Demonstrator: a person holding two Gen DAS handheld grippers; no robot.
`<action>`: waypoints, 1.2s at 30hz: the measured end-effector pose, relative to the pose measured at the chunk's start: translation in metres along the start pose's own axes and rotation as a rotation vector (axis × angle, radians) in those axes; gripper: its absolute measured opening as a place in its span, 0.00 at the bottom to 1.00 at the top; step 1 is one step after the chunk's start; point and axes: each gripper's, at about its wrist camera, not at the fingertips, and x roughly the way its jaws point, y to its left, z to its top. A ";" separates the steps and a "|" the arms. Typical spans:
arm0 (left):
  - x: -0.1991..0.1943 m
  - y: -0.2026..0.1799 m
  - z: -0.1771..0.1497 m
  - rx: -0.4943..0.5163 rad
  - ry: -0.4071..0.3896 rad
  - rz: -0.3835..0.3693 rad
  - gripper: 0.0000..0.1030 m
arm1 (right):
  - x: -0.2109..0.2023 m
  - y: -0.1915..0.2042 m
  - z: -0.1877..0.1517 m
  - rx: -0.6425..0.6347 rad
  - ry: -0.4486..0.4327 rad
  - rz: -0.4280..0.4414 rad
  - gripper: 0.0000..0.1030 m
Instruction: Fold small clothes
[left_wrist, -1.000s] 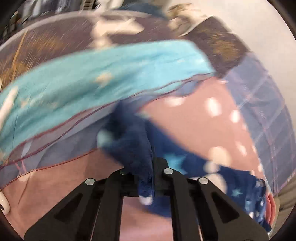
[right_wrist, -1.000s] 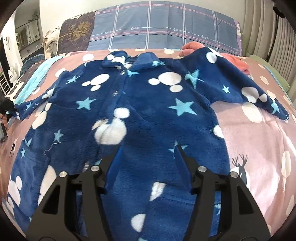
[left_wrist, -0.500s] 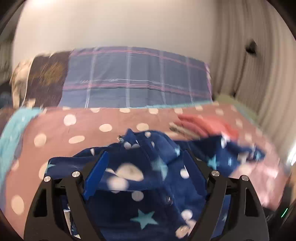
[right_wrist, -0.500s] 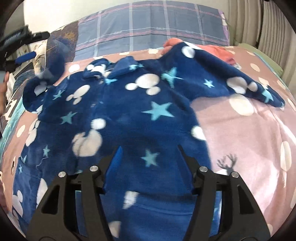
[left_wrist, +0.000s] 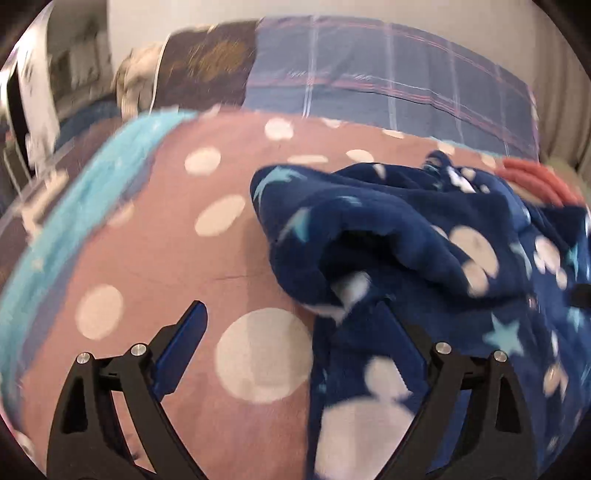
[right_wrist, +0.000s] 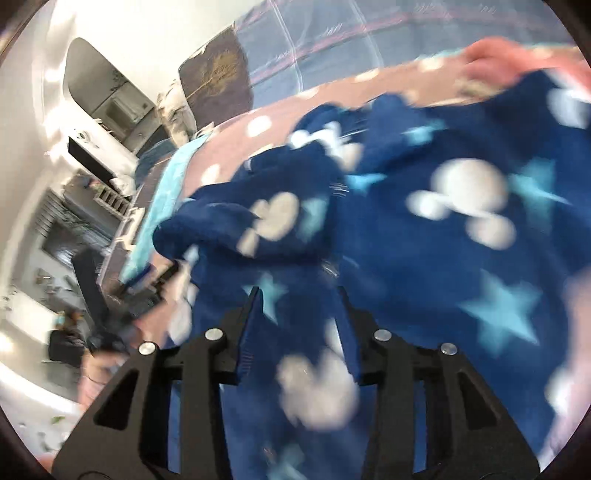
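A navy fleece baby garment (left_wrist: 461, 280) with white blobs and light-blue stars lies on a pink polka-dot bedspread (left_wrist: 155, 258). Its left sleeve (left_wrist: 332, 218) is folded in over the body. My left gripper (left_wrist: 291, 325) is open and empty, hovering at the garment's left edge, one finger over the bedspread, the other over the fleece. In the right wrist view the garment (right_wrist: 424, 236) fills the frame. My right gripper (right_wrist: 299, 295) is open, low over the fleece, with nothing held between the jaws. The frames are motion-blurred.
A blue plaid pillow (left_wrist: 388, 74) and a brown pillow (left_wrist: 207, 70) stand at the head of the bed. A turquoise cloth (left_wrist: 81, 206) runs along the left side. An orange-pink garment (left_wrist: 535, 181) lies at the far right. Room furniture (right_wrist: 92, 155) shows left of the bed.
My left gripper let go of the sleeve it pinched, opened, and pulled back to the garment's left edge. The sleeve now lies folded inward. My right gripper swung left and closer over the fleece.
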 end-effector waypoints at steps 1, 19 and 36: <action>0.008 0.004 0.004 -0.033 0.013 0.005 0.90 | 0.014 0.003 0.009 0.011 0.005 -0.010 0.44; 0.023 -0.024 -0.002 0.010 -0.010 0.112 0.91 | -0.057 -0.009 0.055 -0.109 -0.284 -0.452 0.09; -0.060 -0.055 0.007 0.067 -0.142 -0.105 0.29 | -0.064 -0.059 -0.007 -0.013 -0.141 -0.126 0.22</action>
